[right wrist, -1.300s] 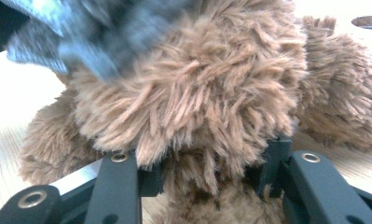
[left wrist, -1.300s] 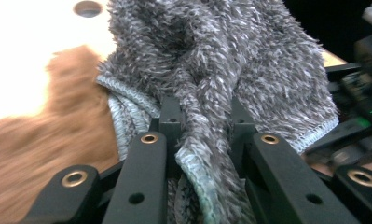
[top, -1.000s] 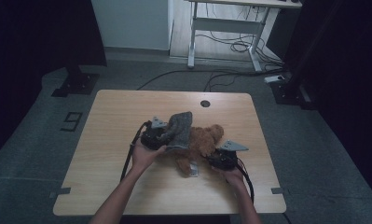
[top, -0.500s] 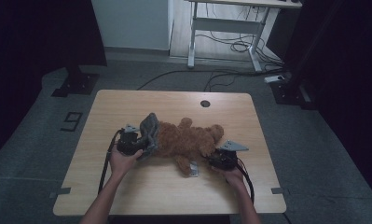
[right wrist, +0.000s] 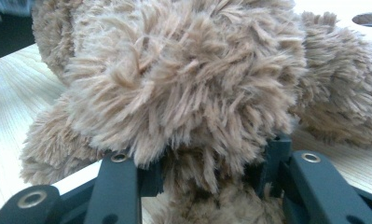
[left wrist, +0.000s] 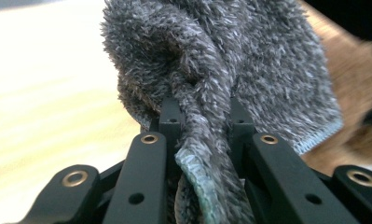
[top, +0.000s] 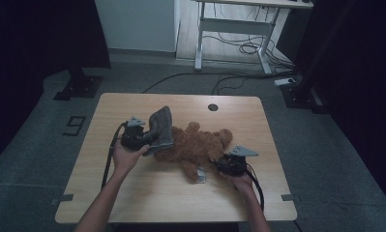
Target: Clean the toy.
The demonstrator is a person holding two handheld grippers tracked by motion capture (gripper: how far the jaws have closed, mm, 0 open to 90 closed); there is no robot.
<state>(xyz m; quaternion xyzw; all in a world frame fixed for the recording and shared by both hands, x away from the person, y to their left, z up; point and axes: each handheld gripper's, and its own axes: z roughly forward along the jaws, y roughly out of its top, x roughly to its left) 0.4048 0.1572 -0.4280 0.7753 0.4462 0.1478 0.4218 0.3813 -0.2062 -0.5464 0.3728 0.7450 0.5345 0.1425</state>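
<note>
A brown teddy bear [top: 196,145] lies on its side across the middle of the wooden table [top: 132,193]. At the bear's left end my left gripper [top: 149,140] is shut on a fluffy grey cloth [top: 160,126], which stands up from the jaws and leans against the bear. In the left gripper view the cloth [left wrist: 249,79] is bunched between the left gripper [left wrist: 200,112] jaws. My right gripper [top: 218,164], at the bear's lower right, is shut on a furry limb of the bear [right wrist: 183,84]; in the right gripper view the fur bulges over the right gripper [right wrist: 211,163].
A round cable hole [top: 213,107] sits near the table's far edge. A small white tag [top: 200,176] shows at the bear's lower leg. Beyond the table are a white desk frame [top: 234,24] and floor cables [top: 239,48].
My left gripper has carried the grey cloth leftward from over the bear's middle to its left end, then lifted it slightly. The right gripper and the bear have stayed put.
</note>
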